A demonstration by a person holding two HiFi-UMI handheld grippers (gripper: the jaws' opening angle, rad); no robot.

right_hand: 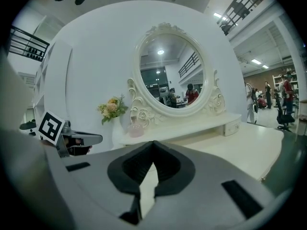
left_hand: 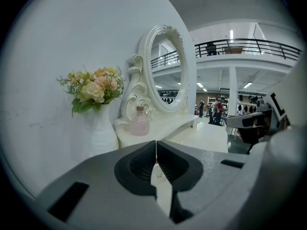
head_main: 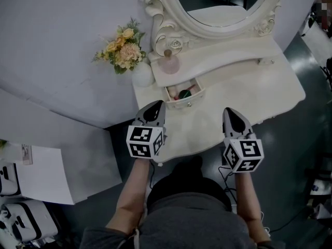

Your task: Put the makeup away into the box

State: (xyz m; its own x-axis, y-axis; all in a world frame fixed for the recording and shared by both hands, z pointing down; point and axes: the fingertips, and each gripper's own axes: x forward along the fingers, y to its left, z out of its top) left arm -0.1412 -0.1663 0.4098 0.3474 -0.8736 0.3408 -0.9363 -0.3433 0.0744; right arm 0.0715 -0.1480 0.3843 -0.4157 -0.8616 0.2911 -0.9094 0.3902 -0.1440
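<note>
Before me stands the white dressing table (head_main: 275, 82) with its oval mirror (head_main: 228, 1). My left tongs (head_main: 157, 106) and right tongs (head_main: 229, 112) hover over it, both closed on nothing. The small open drawer (head_main: 185, 102) holds what looks like makeup (head_main: 184, 93).

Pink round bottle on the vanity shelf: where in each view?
Head view: pink round glass bottle, upper centre.
Left gripper view: bottle left of centre.
Right gripper view: bottle left of centre, small.
Shared landmark: yellow flower bouquet, left of it everywhere.
</note>
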